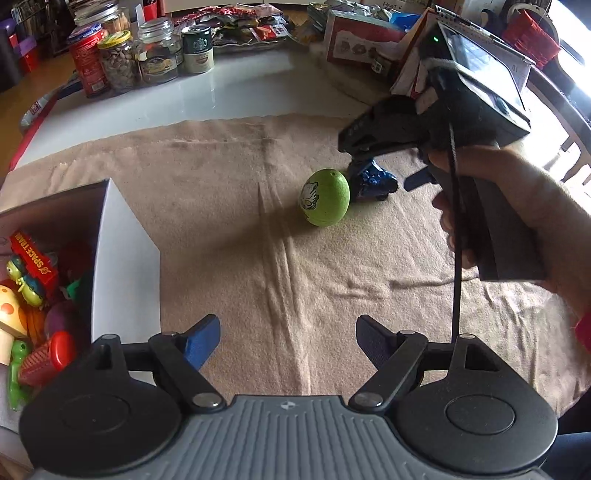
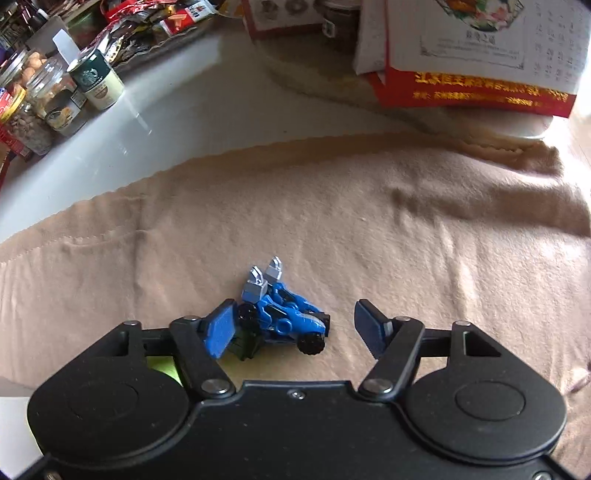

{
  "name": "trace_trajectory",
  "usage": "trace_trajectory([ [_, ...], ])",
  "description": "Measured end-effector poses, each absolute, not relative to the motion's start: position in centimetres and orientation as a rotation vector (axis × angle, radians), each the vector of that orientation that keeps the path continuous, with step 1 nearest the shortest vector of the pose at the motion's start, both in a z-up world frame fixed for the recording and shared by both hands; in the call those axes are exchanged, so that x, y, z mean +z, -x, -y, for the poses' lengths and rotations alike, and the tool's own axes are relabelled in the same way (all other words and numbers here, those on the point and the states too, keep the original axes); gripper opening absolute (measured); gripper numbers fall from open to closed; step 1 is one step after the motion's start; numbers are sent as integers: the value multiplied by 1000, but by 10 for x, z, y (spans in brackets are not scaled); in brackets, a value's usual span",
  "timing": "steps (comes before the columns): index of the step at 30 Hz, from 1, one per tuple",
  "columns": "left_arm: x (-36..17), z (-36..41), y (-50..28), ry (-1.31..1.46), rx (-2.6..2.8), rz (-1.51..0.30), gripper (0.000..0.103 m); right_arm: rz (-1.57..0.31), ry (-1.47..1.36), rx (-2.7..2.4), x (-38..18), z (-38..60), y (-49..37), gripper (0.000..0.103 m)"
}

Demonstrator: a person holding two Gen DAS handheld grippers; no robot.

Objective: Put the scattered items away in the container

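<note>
A blue toy vehicle (image 2: 284,317) lies on the beige cloth between the open fingers of my right gripper (image 2: 293,328), nearer the left finger (image 2: 219,330). In the left wrist view the right gripper (image 1: 364,166) hangs over the same blue toy (image 1: 376,181), with a green egg (image 1: 327,197) just left of it. My left gripper (image 1: 284,341) is open and empty, low over the cloth. The container (image 1: 125,236), a white-walled box at the left, holds several toys.
The beige cloth (image 1: 258,258) covers the near table and is wrinkled. Jars and cans (image 1: 140,59) stand at the back left. Boxes and papers (image 2: 472,62) stand at the back right. Snack packets (image 1: 251,22) lie at the far edge.
</note>
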State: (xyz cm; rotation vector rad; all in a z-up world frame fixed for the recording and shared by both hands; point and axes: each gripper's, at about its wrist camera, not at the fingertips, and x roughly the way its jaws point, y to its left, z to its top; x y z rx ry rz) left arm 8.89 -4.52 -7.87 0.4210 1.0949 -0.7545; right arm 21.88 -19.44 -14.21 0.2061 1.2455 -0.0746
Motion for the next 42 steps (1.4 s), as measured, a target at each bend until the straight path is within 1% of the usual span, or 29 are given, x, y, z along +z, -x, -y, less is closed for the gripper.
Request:
trace_trajectory([
  [4,-76,44,-88,-418,-761,-1088,81,-1281,-275,-88,-142,232,-185,68],
  [10,-82,47,-75,-465,-780,-1077,81,-1357,-249,-132,-139,285,-131,69],
  [11,-83,47,-74,-470,-781,-1076,81,-1353,-264,-138,-136,293,-123,69],
  [13,-84,49,-72,-478,-784,-1075,81,-1288,-300,-128,-124,302,-113,69],
  [15,-86,51,-71,-490,-783,-1072,81,-1203,-335,-100,-110,301,-113,69],
  [17,-88,53,-69,-499,-784,-1071,81,-1168,-359,-43,-105,293,-128,69],
  [22,-92,55,-70,-511,-780,-1076,81,-1196,-323,-4,-124,262,-165,68],
  [23,-93,55,-71,-512,-777,-1080,81,-1221,-308,-24,-130,258,-168,66],
  [24,-93,54,-71,-513,-776,-1082,81,-1249,-280,-59,-136,256,-169,61],
  [26,-93,52,-73,-512,-774,-1086,81,-1274,-257,-136,-146,263,-163,61],
  [28,-92,50,-74,-505,-772,-1087,81,-1299,-297,-157,-150,278,-148,61],
  [32,-91,51,-76,-492,-766,-1087,81,-1313,-321,-145,-149,301,-106,61],
  [33,-91,53,-75,-491,-765,-1085,81,-1326,-333,-142,-148,305,-98,63],
  [34,-92,54,-74,-494,-767,-1083,81,-1338,-375,-133,-147,310,-88,63],
  [37,-96,59,-70,-502,-770,-1063,81,-1293,-497,-59,-134,317,-72,63],
  [42,-100,71,-66,-521,-758,-990,83,-1233,-503,39,-110,315,-79,64],
])
